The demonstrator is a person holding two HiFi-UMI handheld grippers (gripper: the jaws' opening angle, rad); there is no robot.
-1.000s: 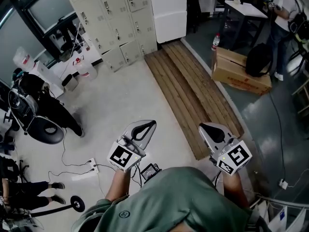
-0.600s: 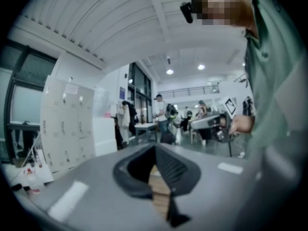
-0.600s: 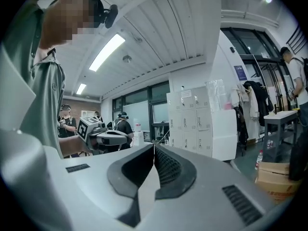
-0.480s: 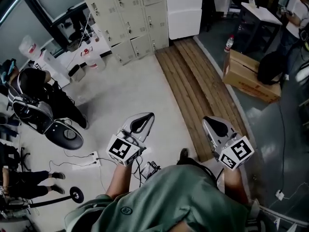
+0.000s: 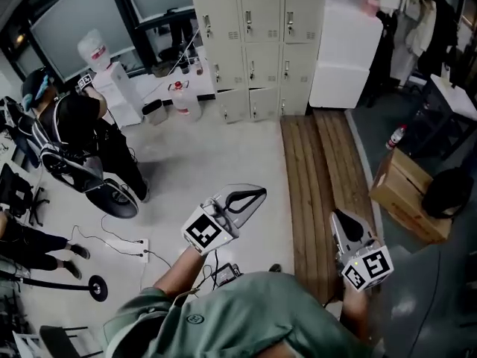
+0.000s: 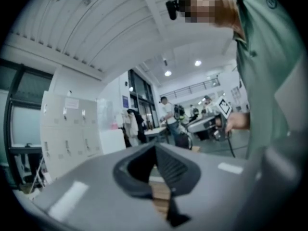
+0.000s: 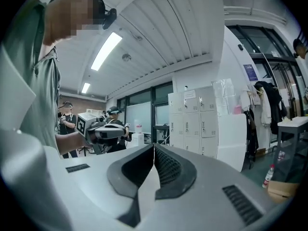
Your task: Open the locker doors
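Note:
A bank of beige lockers (image 5: 257, 43) stands against the far wall, all its doors closed; it also shows as the lockers (image 7: 197, 121) in the right gripper view and the lockers (image 6: 67, 134) in the left gripper view. My left gripper (image 5: 257, 194) is held low over the floor, jaws shut and empty. My right gripper (image 5: 337, 216) hovers over the wooden planks, shut with nothing in it. Both are several steps short of the lockers.
A wooden plank strip (image 5: 313, 192) runs toward the lockers. A white cabinet (image 5: 339, 62) stands right of them. A seated person (image 5: 82, 125) and chair are at left, a cardboard box (image 5: 406, 192) at right, and a power strip with cables (image 5: 127, 246) lies on the floor.
The view has swung and moved toward the lockers, which now sit nearer the centre top. Both grippers stay shut and keep their spacing; the right one has dropped lower in frame.

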